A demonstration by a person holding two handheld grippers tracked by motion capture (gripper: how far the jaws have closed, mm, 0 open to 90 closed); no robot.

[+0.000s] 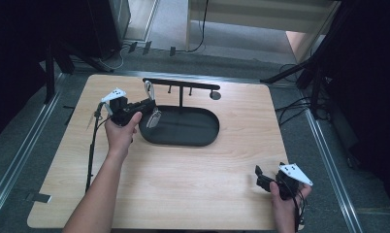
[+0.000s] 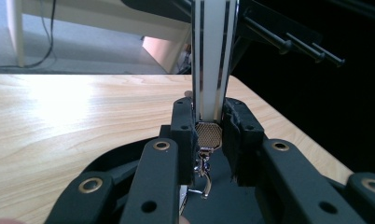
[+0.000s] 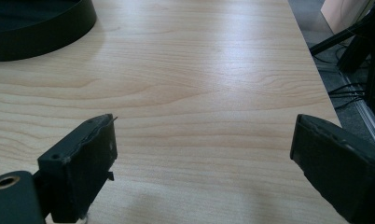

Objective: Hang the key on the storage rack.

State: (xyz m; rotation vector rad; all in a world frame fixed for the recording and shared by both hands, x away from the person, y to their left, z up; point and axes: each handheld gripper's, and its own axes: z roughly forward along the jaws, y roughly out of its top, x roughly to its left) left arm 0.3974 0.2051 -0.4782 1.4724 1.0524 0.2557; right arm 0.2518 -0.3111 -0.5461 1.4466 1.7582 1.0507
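Watch strap (image 2: 211,60), white with dark stripes, upright between my left claw (image 1: 152,108) pads, clenched on it just above gold mesh buckle (image 2: 208,135). Strap hangs over 9 o'clock end of black oval tray (image 1: 203,141). Rack bar (image 1: 183,84) with pegs at 12 o'clock, just behind tray. My right claw (image 1: 259,172) released, jaws wide apart, resting low over bare wooden table (image 1: 198,184) at 4 o'clock, well apart from tray.

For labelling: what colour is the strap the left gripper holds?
White strap with thin dark stripes; clearest in the left gripper view.
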